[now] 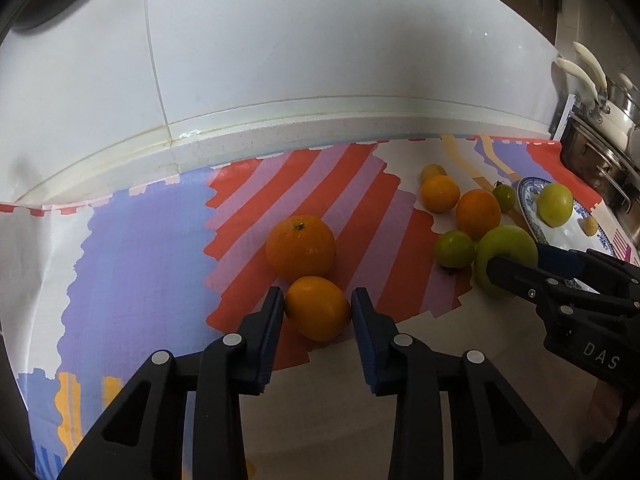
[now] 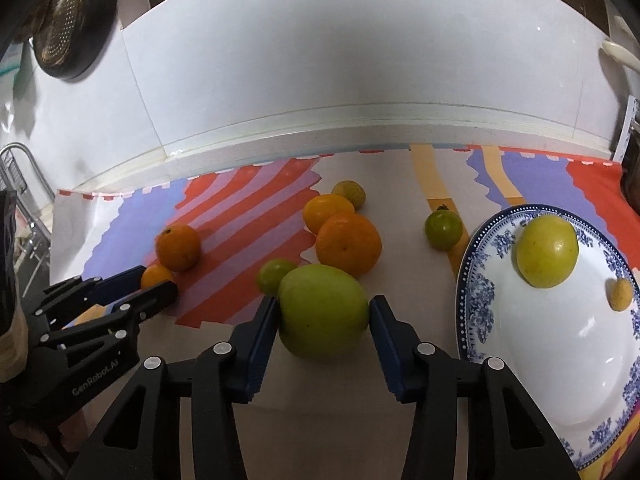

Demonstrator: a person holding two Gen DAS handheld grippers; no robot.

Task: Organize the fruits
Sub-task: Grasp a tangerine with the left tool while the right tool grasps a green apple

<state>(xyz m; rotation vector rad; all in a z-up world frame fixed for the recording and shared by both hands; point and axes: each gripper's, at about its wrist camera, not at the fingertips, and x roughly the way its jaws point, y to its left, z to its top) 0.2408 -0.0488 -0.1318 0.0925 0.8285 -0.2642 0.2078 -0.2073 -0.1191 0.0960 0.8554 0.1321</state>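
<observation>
In the left wrist view, a small orange [image 1: 317, 307] was bracketed by the spread left gripper [image 1: 318, 308], a bigger orange [image 1: 301, 245] touching it behind.

In the right wrist view, a green fruit [image 2: 323, 309] was bracketed by the spread right gripper [image 2: 323, 312], beside a plate [image 2: 472, 292] near the cloth's [image 2: 400, 176] right edge.

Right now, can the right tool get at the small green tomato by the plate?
Probably not directly. The right tool is open around the big green fruit, which sits between it and the small green tomato beside the plate; it would need to go around.
</observation>
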